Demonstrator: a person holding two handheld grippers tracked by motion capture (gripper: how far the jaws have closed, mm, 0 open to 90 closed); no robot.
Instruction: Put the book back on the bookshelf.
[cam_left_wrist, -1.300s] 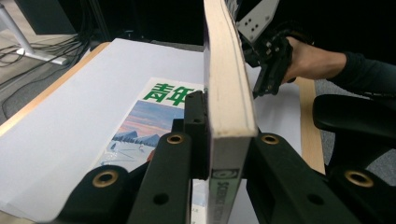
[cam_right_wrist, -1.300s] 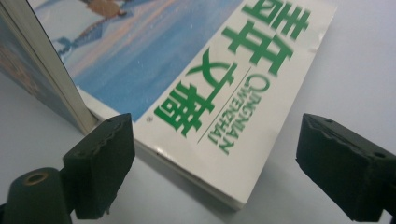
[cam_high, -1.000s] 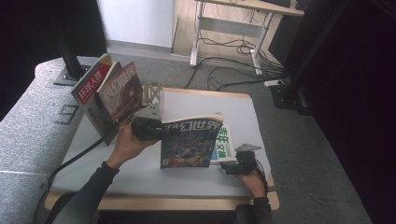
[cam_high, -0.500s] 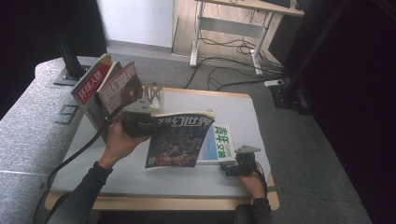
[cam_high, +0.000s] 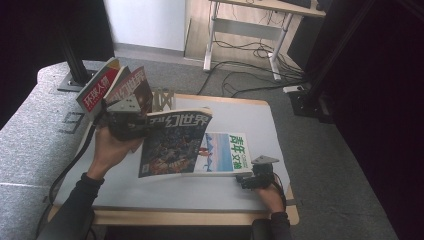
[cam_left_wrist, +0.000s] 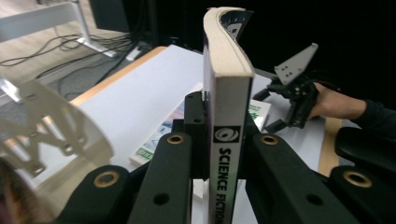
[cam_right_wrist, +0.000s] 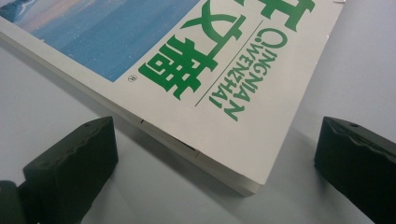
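Held magazine's spine (cam_left_wrist: 227, 154) – "SCIENCE FICTION"; flat magazine's cover (cam_right_wrist: 224, 60) – "QINGNIAN WENZHAI"

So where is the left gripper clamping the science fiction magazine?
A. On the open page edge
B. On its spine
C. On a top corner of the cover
B: the left gripper jaws pinch the science fiction magazine across its spine, printed "SCIENCE FICTION".

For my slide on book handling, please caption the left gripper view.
Left gripper shut on the spine of a science fiction magazine, held upright above the white table.
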